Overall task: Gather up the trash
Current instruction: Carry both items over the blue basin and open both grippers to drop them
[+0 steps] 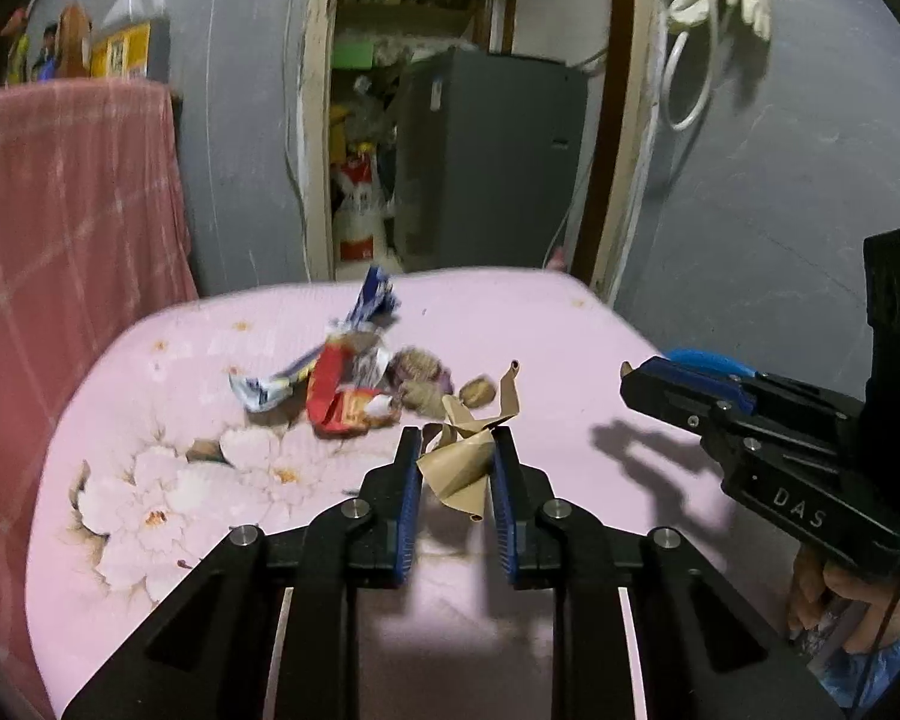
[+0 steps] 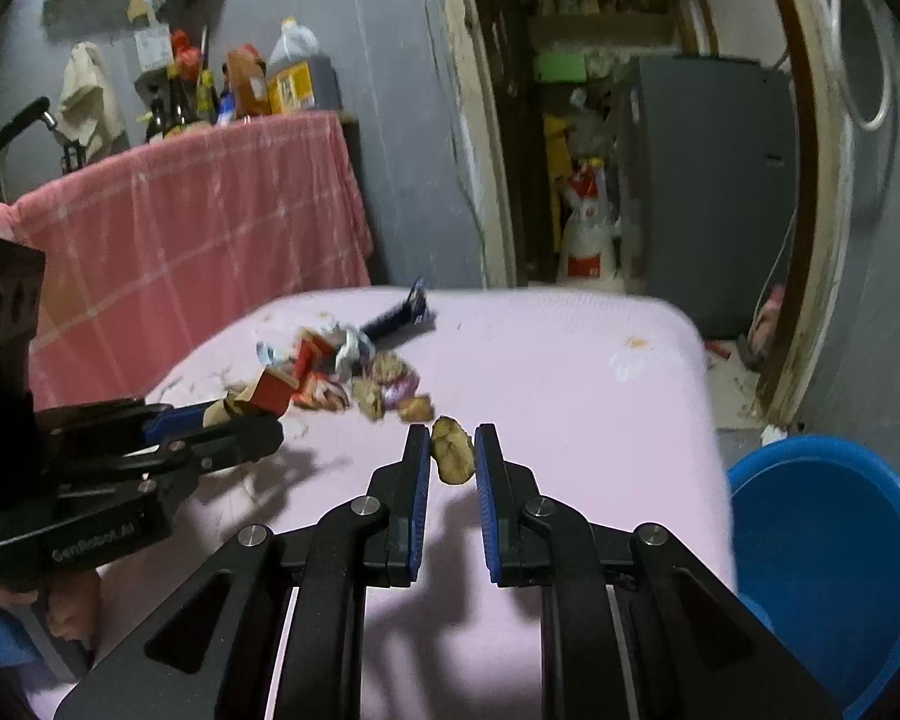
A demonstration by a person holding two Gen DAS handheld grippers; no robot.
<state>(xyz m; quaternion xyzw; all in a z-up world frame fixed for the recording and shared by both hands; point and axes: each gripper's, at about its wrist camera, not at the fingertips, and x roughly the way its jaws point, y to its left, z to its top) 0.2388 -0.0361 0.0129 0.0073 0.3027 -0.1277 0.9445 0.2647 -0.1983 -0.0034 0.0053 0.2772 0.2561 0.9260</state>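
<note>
A table under a pink flowered cloth carries a pile of trash: red and blue wrappers, crumpled bits and brown lumps. My left gripper is shut on a crumpled piece of brown paper, held just in front of the pile. My right gripper is shut on a small brown lump above the cloth, to the right of the pile. Each view shows the other tool: the right gripper at the right, the left gripper at the left with the brown paper.
A blue basin sits on the floor beside the table's right edge. A pink checked cloth covers a stand left of the table, with bottles on top. Behind is a doorway with a grey fridge. A hand grips the right tool.
</note>
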